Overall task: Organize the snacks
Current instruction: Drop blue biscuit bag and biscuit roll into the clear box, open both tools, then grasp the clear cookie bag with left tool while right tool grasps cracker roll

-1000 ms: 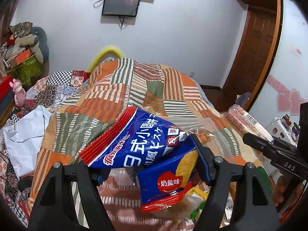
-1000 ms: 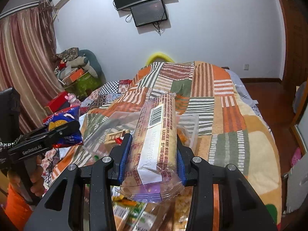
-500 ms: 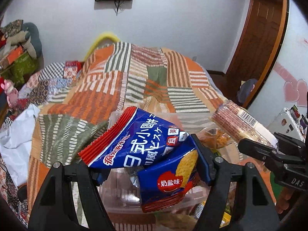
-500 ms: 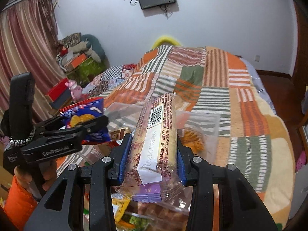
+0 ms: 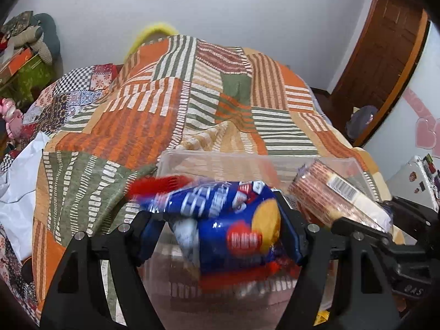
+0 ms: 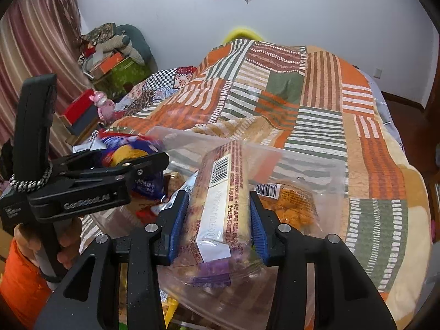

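Observation:
My left gripper (image 5: 217, 225) is shut on a blue and red biscuit bag (image 5: 220, 214), blurred by motion, above the clear plastic bin (image 5: 209, 159) on the bed. My right gripper (image 6: 218, 220) is shut on a long clear-wrapped biscuit pack (image 6: 222, 200) with a barcode, held over the same bin (image 6: 310, 162). The pack also shows in the left wrist view (image 5: 338, 198), to the right of the blue bag. The left gripper with its blue bag (image 6: 129, 154) shows at the left of the right wrist view. An orange snack bag (image 6: 291, 203) lies inside the bin.
The bin sits on a striped patchwork quilt (image 5: 192, 96) covering the bed. More snack packets (image 6: 167, 302) lie below the grippers. Boxes and a pink toy (image 6: 103, 104) stand left of the bed. A wooden door (image 5: 379, 55) is at the right.
Both grippers have tilted down and moved forward over the clear bin with their packs. The blue bag has swung lower and blurred; the two grippers are closer together.

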